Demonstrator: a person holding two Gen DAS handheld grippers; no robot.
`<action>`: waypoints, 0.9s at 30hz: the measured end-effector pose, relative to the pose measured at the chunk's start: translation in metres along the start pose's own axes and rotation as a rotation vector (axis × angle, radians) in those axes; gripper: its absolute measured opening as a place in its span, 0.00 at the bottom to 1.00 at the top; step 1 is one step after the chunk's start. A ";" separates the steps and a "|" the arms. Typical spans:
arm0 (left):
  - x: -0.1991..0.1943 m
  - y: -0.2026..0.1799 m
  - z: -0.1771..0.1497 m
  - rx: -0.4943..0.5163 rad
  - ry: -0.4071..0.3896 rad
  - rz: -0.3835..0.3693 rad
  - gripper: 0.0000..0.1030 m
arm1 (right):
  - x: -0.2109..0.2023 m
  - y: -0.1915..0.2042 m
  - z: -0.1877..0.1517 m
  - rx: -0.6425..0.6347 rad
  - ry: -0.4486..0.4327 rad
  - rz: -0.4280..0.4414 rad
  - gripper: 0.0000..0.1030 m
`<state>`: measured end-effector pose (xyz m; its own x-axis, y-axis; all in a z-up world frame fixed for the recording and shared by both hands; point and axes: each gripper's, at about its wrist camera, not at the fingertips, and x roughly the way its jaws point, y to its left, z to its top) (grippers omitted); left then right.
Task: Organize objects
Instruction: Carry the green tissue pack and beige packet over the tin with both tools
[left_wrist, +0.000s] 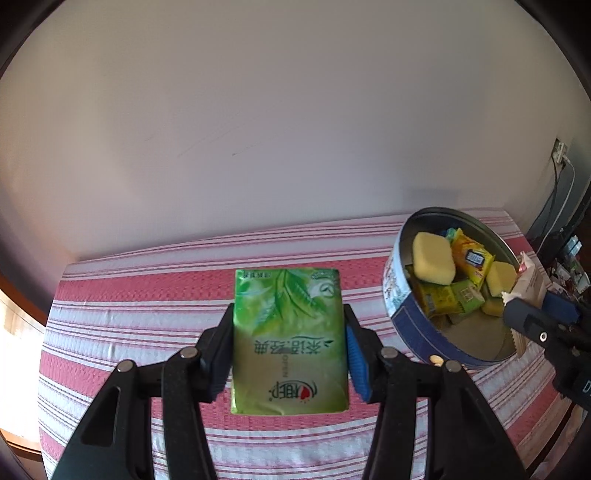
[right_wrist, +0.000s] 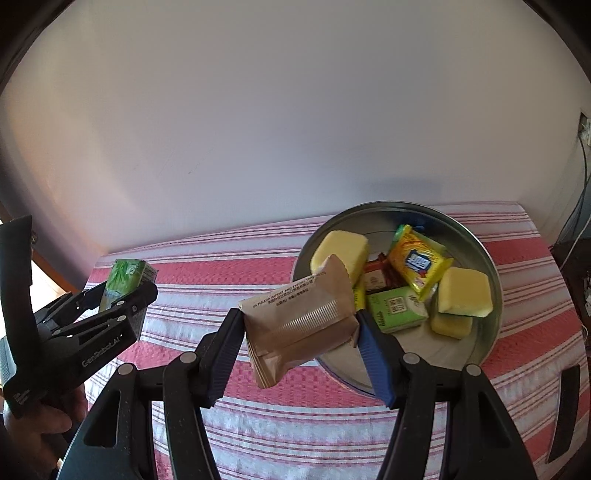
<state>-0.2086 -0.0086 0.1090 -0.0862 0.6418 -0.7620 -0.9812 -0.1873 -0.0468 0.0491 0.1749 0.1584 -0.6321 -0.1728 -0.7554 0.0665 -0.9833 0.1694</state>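
Two packets are held above the striped bench (right_wrist: 295, 424): left gripper (left_wrist: 290, 332) clamps a soft green tissue pack (left_wrist: 290, 343) by its sides; right gripper (right_wrist: 299, 343) clamps a light, crinkly brown packet (right_wrist: 299, 325) beside the tin (right_wrist: 491, 332).

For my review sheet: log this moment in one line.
left gripper: shut on green packet | right gripper: shut on brown packet | tin: holds snacks

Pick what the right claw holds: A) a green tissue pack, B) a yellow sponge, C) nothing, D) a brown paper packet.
D: the right claw is clamped on the brown paper packet near the tin; the green pack sits in the left claw.
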 end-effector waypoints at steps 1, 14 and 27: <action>-0.001 -0.003 0.000 0.003 0.000 -0.001 0.50 | -0.001 -0.003 0.000 0.004 -0.001 -0.002 0.62; -0.009 -0.041 0.006 0.018 -0.003 -0.036 0.50 | -0.013 -0.040 0.000 0.045 -0.015 -0.029 0.62; -0.015 -0.077 0.013 0.034 -0.004 -0.055 0.50 | -0.019 -0.080 0.002 0.063 -0.012 -0.050 0.62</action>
<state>-0.1340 0.0059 0.1320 -0.0329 0.6534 -0.7563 -0.9897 -0.1269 -0.0665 0.0540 0.2573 0.1607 -0.6425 -0.1229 -0.7563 -0.0133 -0.9851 0.1714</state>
